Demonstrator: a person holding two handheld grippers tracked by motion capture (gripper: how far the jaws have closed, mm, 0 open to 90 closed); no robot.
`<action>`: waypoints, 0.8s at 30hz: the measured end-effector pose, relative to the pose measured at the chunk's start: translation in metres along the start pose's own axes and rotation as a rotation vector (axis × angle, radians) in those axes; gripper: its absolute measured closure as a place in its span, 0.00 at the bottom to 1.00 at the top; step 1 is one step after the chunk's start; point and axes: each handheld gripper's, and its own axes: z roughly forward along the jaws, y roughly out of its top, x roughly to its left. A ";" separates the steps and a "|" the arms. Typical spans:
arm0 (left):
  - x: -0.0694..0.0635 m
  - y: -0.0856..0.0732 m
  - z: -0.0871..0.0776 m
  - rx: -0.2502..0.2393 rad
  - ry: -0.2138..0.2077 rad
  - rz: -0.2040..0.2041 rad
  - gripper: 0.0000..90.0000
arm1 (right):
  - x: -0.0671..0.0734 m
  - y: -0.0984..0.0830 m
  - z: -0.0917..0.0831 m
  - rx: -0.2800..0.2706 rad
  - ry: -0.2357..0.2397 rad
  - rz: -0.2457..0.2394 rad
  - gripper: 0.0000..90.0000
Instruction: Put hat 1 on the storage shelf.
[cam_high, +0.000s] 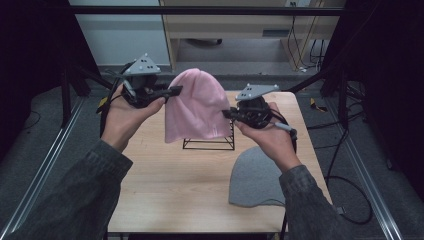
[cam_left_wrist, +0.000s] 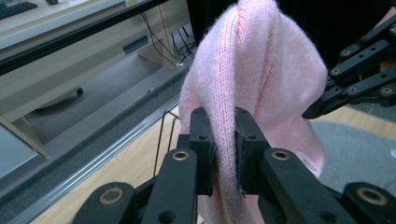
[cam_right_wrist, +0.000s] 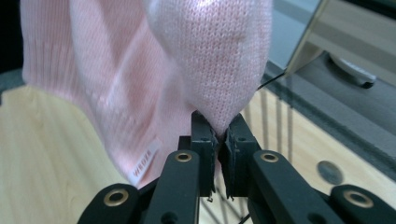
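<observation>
Jaws of both grippers are clenched on the pink knit hat (cam_high: 195, 107), which hangs in the air above the far middle of the counter (cam_high: 165, 180). Behind and below the hat a black wire stand (cam_high: 210, 141) sits on the counter, partly hidden by the knit. Nearer the person, at the right edge, a grey hat (cam_high: 255, 177) lies flat. On the pink hat's left side the left gripper (cam_high: 172, 91) pinches a fold, and the right gripper (cam_high: 226, 113) nips the right side lower down. A small label (cam_right_wrist: 142, 164) sits by the hat's ribbed hem
</observation>
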 end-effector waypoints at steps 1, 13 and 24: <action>0.003 0.004 0.003 -0.011 0.009 -0.007 0.89 | -0.004 0.004 -0.001 -0.002 -0.007 0.002 0.94; 0.042 0.028 0.049 -0.012 0.016 -0.072 0.89 | -0.054 0.026 0.019 0.019 -0.071 0.070 0.94; 0.065 0.026 0.088 0.007 0.004 -0.101 0.88 | -0.074 0.023 0.048 0.050 -0.096 0.084 0.94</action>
